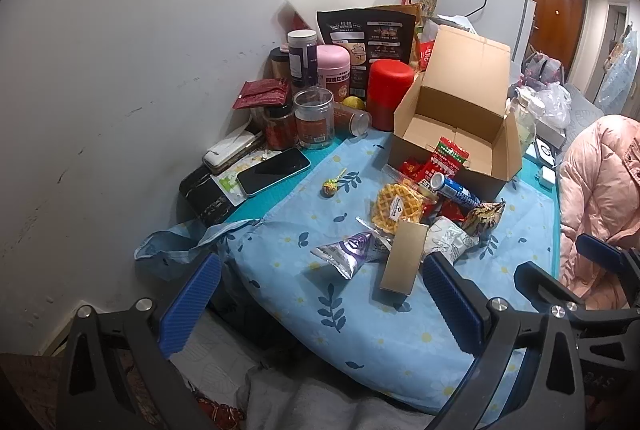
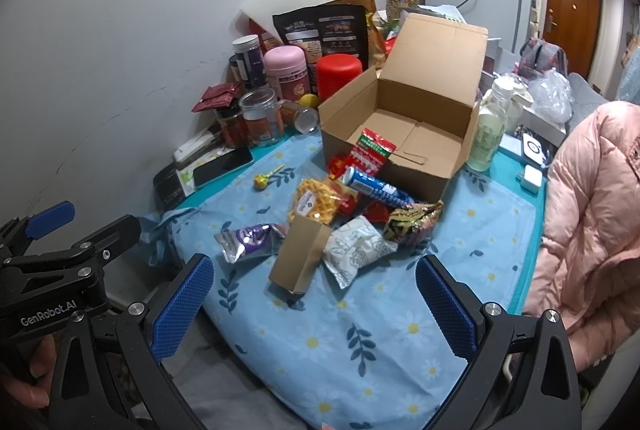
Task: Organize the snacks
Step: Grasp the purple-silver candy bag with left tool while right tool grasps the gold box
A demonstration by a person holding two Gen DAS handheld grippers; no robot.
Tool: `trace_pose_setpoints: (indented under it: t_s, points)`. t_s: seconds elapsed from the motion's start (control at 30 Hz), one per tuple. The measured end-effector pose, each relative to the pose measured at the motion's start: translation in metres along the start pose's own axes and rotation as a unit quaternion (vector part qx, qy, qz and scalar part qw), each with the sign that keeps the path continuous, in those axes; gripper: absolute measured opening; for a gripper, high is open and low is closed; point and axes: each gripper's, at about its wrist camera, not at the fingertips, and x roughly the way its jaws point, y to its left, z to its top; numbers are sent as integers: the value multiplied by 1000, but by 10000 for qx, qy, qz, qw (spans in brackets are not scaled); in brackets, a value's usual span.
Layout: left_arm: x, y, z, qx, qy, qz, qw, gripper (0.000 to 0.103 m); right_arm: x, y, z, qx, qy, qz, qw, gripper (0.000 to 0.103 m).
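Both my claws hang wide open and empty, left gripper (image 1: 320,304) and right gripper (image 2: 314,304), their ribbed blue pads (image 2: 180,306) spread over the floral cloth (image 2: 360,342). Just beyond lies a matte gold carton (image 2: 298,256), flat and rectangular, with a crinkled silver-purple pouch (image 2: 250,240) to its left and a soft white wrapper (image 2: 356,250) to its right. Behind sit a bagged waffle (image 2: 316,205) and a blue tube (image 2: 374,187). Farthest, the open cardboard box (image 2: 416,133) holds a red packet (image 2: 370,149) leaning over its front edge.
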Motion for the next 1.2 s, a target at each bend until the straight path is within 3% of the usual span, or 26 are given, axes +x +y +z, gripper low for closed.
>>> trace_pose_setpoints:
  t_s: [0.5, 0.8, 1.2]
  points:
    - [37, 4, -2, -105, 503, -94, 9986, 103, 40, -8, -2, -79, 505, -31, 9987, 100]
    - [88, 13, -10, -331, 1165, -197, 9924, 103, 86, -12, -4, -92, 1042, 102, 9945, 93]
    - [150, 16, 1, -60, 1423, -263, 9894, 100, 150, -10, -5, -171, 1605, 249, 9866, 85]
